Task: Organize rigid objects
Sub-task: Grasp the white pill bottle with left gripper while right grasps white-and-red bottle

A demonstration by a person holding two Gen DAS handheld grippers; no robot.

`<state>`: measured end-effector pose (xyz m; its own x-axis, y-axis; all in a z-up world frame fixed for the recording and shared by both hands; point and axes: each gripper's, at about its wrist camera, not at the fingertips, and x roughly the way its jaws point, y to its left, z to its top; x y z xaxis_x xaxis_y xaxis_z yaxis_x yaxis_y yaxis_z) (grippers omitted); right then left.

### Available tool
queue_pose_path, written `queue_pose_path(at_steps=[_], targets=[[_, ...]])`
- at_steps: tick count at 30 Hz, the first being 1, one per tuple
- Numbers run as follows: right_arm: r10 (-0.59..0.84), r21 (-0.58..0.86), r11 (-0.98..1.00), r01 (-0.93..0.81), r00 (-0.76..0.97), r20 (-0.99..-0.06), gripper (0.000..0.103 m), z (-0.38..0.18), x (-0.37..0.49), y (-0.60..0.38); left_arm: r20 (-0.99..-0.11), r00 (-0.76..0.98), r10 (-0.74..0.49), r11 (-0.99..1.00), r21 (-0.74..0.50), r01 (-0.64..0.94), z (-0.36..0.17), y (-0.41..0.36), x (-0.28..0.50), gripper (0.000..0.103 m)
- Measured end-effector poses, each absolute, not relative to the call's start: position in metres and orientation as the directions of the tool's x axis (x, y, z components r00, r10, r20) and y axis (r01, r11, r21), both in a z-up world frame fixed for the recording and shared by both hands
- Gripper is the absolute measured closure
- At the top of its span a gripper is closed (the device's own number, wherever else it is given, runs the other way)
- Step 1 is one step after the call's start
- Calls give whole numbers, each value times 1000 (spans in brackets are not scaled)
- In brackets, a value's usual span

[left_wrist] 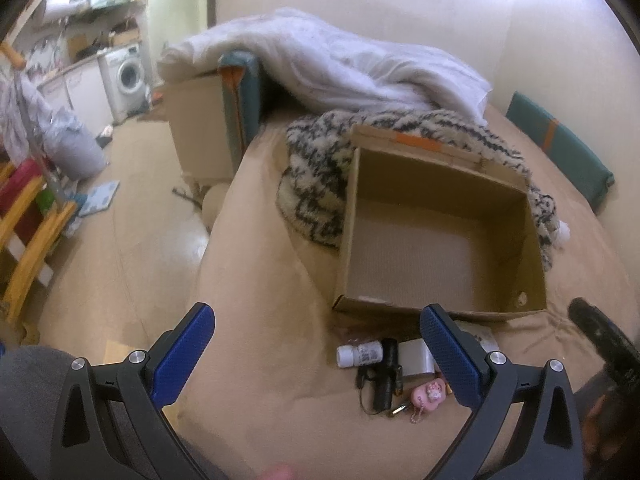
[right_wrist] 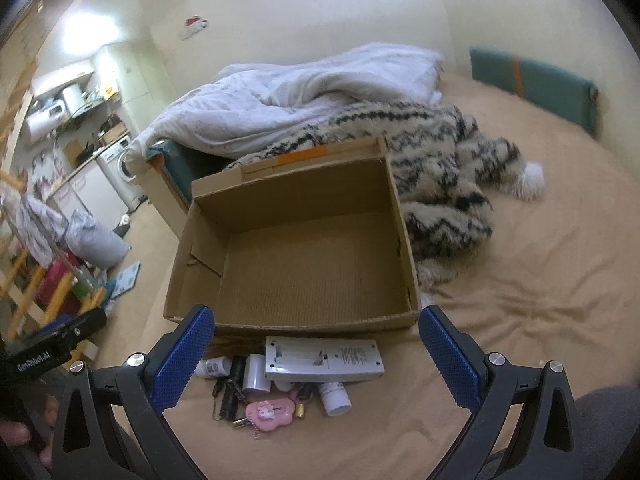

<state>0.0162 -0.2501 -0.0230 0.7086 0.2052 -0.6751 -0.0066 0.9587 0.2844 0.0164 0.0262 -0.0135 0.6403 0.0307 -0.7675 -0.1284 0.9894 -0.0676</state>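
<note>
- The right gripper (right_wrist: 316, 354) hangs low over the bed (right_wrist: 540, 280) with its jaws spread wide and nothing between them.
- The left gripper (left_wrist: 318, 350) is likewise spread and empty; its blue pads (left_wrist: 184, 354) frame mostly bare bedding on its left side.
- The pile of small rigid objects sits just ahead of the right jaws, between them and the near wall of the cardboard box (right_wrist: 296, 256), almost centred in the gap.
- Topmost is a white flat device (right_wrist: 324, 360), lying with its long axis crosswise to the fingers, just beside the box wall.
- Below it lie a black flashlight (right_wrist: 232, 392), a pink charm (right_wrist: 270, 414), a white bottle (right_wrist: 334, 398) and a second small bottle (right_wrist: 214, 367), touching or nearly so.
- From the left wrist view the same pile lies off toward the right jaw: the small bottle (left_wrist: 358, 354), the flashlight (left_wrist: 386, 376) and the charm (left_wrist: 430, 394) crowd against that finger, not the middle.
- Judgement: the right gripper is the better placed; a grab of the white device looks to need the jaws across its short side, so a wrist turn seems likely.
- The box stands open and empty just beyond the pile, with a patterned blanket (right_wrist: 440, 168) behind it.
</note>
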Motion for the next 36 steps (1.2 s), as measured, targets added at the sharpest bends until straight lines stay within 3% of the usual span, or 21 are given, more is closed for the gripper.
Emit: queue_pose_path(at_steps=[10,12,14,17,18,19,23,25,30,36], targets=[[245,301,954,11,553,-796,0,-57,31,-248,-944,331,-10,983,-71,-172,-84,26,61,1],[242,294,955,28,496,-834,0,-68,36,-248,-965,261,-32,978,-84,-190,-104,23,72,7],[244,290,956,39,439,-865,0,-80,42,-249,-978,204,-36,979,-75,-190,-121,16,80,22],[274,296,955,30,300,-914,0,-106,54,-246,-985,167,-44,980,-75,-184,-135,5,86,22],[273,286,958,17,252,-928,6,-114,58,-243,-986,163,-43,981,-73,-181,-139,2,88,22],[263,268,963,-3,213,-941,19,-121,62,-239,-986,159,-39,982,-68,-177,-144,-2,90,22],[193,178,977,-120,124,-973,28,-140,73,-220,-988,146,-42,981,-68,-182,-160,-7,93,22],[165,146,976,-161,110,-980,44,-148,77,-212,-989,142,-53,980,-78,-183,-166,-8,95,22],[161,145,973,-177,75,-984,46,-164,83,-202,-991,129,-47,982,-70,-173,-175,-19,101,25],[146,132,974,-183,62,-987,48,-167,89,-199,-993,108,-42,982,-61,-181,-185,-24,109,42]])
